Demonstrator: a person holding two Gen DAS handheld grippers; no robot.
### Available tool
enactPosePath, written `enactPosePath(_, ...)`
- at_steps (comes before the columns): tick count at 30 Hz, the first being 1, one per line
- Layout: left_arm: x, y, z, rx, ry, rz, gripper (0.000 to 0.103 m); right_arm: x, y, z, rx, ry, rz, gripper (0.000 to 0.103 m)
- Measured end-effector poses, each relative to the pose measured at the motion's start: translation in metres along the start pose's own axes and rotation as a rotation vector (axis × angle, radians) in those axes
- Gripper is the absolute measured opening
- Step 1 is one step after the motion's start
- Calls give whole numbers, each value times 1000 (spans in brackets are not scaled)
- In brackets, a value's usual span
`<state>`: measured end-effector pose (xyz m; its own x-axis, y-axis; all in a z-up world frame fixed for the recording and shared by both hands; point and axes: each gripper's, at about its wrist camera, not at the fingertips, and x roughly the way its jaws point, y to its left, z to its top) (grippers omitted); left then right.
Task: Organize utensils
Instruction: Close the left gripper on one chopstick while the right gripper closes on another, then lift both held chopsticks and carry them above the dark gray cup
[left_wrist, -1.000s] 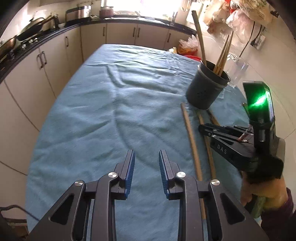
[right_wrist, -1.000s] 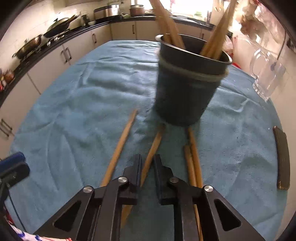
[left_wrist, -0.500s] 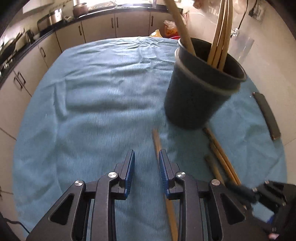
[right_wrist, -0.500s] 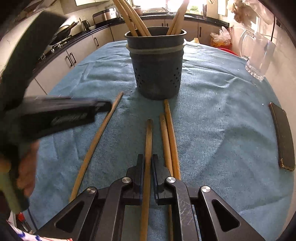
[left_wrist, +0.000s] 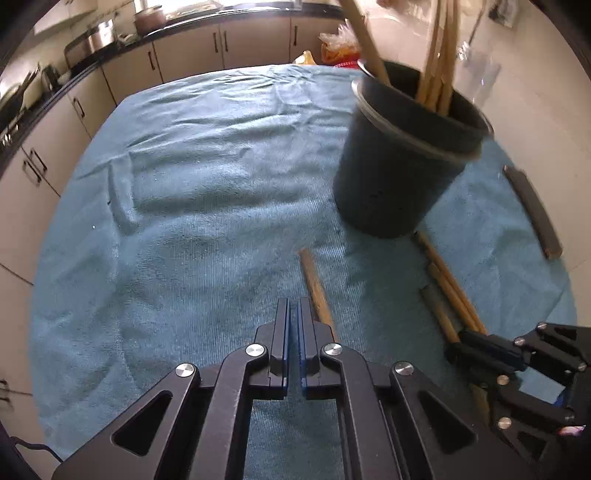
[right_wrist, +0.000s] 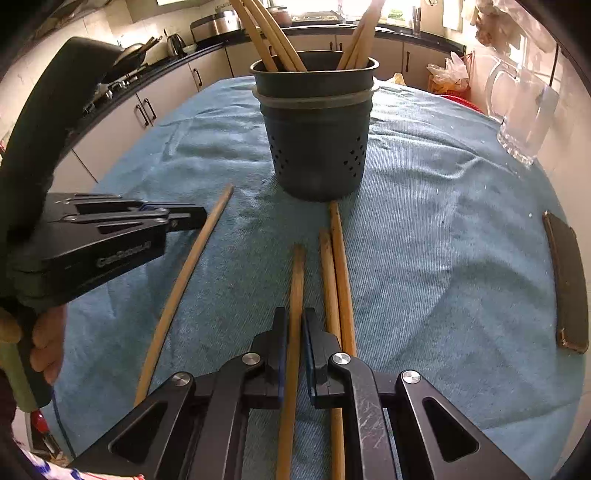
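A dark perforated utensil holder (left_wrist: 399, 166) (right_wrist: 317, 147) stands on the blue cloth with several wooden sticks upright in it. My right gripper (right_wrist: 293, 325) (left_wrist: 454, 345) is shut on a wooden stick (right_wrist: 297, 280) that lies pointing at the holder. Two more sticks (right_wrist: 340, 277) lie side by side just right of it. A long curved stick (right_wrist: 184, 273) (left_wrist: 314, 284) lies further left. My left gripper (left_wrist: 293, 314) (right_wrist: 195, 218) is closing, pads meeting with nothing between them; the curved stick runs just beside its right finger.
The blue cloth (left_wrist: 184, 184) covers the whole table. A dark flat case (right_wrist: 565, 280) (left_wrist: 532, 210) lies near the right edge. A glass jug (right_wrist: 524, 110) stands at the back right. Cabinets and a counter run behind and to the left.
My left gripper swung in toward the holder and the curved stick, then its jaws came together. My right gripper drew back from the holder with its stick.
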<state>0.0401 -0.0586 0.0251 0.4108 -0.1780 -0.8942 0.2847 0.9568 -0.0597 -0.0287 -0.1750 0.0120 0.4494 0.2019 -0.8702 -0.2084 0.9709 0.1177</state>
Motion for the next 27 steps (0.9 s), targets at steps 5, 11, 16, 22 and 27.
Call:
enactPosePath(5,-1,14,4,-98,15,-104,10,7,1,12,6,9,-17,9)
enactPosePath(11,-3,16,10,-153,-4,-185,32,9,7,14,-14,3,-37,10)
enactPosePath(16,9,3,18,-114,2,-149,31,9,10,14,-44,-6,-55,11)
enactPosePath(22,13,0,18,-79,-1,-131,7,13,17,19,-96,-16,-79,10)
enactPosePath(27,-12,7,8,-99,-57,-115,7,9,15,22,-70,-26,-56,7)
